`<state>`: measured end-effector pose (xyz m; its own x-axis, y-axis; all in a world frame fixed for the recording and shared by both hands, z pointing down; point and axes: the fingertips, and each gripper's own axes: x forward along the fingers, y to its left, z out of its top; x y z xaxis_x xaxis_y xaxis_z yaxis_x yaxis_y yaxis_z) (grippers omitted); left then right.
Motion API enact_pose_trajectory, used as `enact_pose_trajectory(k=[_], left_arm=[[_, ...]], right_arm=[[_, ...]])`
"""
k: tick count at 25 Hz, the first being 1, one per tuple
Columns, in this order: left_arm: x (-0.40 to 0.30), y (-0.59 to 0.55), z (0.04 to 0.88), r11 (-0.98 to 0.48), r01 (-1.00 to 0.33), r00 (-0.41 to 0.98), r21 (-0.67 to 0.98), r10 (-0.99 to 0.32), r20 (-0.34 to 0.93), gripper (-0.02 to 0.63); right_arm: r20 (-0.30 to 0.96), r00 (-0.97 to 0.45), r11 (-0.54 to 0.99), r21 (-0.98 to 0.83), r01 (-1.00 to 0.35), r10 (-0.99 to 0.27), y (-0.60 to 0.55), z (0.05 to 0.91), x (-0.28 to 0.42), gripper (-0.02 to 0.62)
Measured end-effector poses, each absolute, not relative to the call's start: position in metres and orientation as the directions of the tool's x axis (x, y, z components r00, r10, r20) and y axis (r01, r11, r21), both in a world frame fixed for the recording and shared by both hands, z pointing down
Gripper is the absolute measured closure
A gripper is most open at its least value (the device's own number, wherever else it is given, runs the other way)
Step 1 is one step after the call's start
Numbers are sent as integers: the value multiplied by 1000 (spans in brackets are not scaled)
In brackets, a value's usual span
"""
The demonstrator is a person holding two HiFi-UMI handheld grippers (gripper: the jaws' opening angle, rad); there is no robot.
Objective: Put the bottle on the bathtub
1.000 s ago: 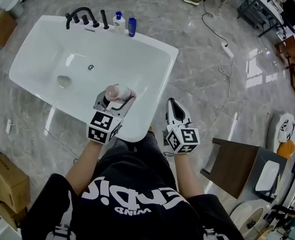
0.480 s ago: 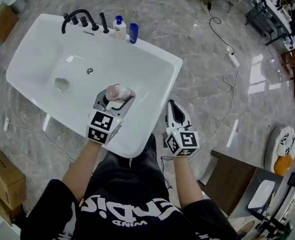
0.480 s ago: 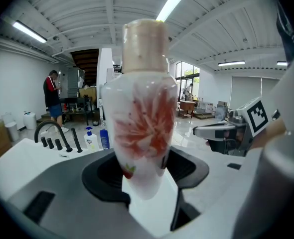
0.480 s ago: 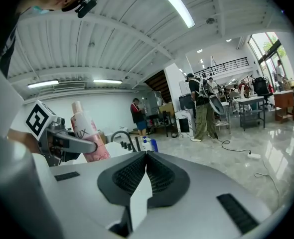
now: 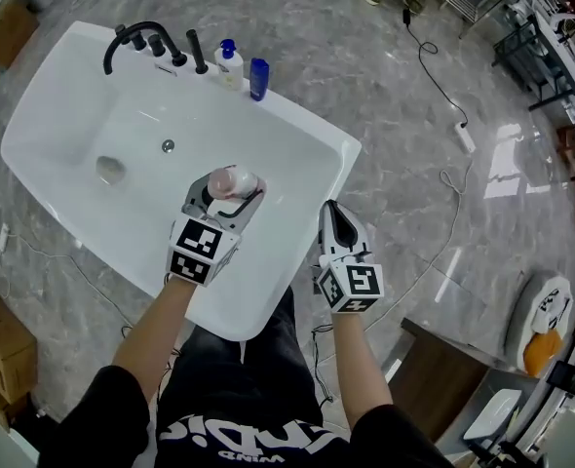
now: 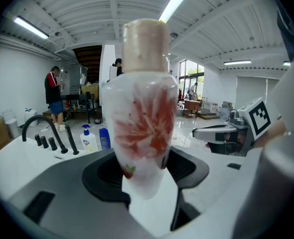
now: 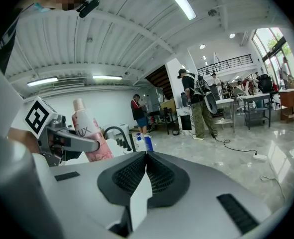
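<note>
Now, the floral-printed bottle [image 6: 143, 118] is pinched between the jaws of the left gripper [image 5: 225, 197] and held above the white bathtub [image 5: 307, 130], near its front rim. Beside the tub, the right gripper [image 5: 338, 217] is held empty, jaws pressed together.

On the bathtub rim [image 5: 312, 125] stand a pump bottle [image 5: 229, 64] and blue bottle [image 5: 258, 79].

tub [image 5: 297, 135]: 1 counted
bottles: 3 counted, held bottle [image 5: 232, 179], pump bottle [image 5: 229, 65], blue bottle [image 5: 258, 78]
grippers: 2 counted, left gripper [image 5: 226, 196], right gripper [image 5: 334, 210]
faucet [image 5: 130, 39]: 1 counted
</note>
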<state>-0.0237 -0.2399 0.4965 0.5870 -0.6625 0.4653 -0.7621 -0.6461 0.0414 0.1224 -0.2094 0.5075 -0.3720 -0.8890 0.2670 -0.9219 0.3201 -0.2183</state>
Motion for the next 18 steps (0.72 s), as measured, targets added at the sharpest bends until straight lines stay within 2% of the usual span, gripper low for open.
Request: enact_pose_trajectory(k=[18], left_arm=[[24,-364,589,-651,-758,579,37,-646,497,357]], right_arm=[[284,-381,326,-222,-919,-880,-321,584,140,572]])
